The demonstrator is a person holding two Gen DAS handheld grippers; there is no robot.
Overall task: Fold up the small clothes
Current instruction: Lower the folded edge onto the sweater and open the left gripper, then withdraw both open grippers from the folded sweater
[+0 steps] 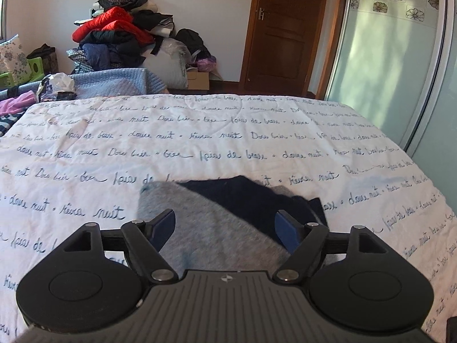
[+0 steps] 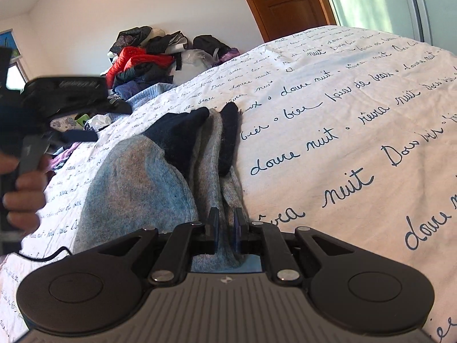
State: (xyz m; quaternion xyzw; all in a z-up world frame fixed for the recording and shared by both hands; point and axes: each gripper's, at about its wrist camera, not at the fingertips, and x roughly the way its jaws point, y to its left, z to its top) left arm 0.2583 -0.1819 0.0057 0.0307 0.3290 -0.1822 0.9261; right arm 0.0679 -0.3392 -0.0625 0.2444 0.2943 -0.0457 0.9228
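Note:
A grey sock with a dark navy toe and heel (image 1: 222, 223) lies on the white bedspread (image 1: 200, 137). My left gripper (image 1: 225, 225) is open and hovers just above the grey part, holding nothing. In the right wrist view the grey sock (image 2: 137, 177) lies flat at left, and a second grey sock with a navy toe (image 2: 217, 154) is gathered in folds beside it. My right gripper (image 2: 225, 223) is shut on the near end of that second sock. The left gripper (image 2: 57, 94) shows at the far left, held by a hand (image 2: 22, 188).
The bedspread (image 2: 357, 114) carries blue handwritten script. A pile of clothes with a red jacket (image 1: 114, 31) stands against the far wall. A blue quilt (image 1: 114, 83) and purple cloth (image 1: 14, 104) lie at the bed's far left. A wooden door (image 1: 285, 28) and a glass sliding door (image 1: 385, 57) are at right.

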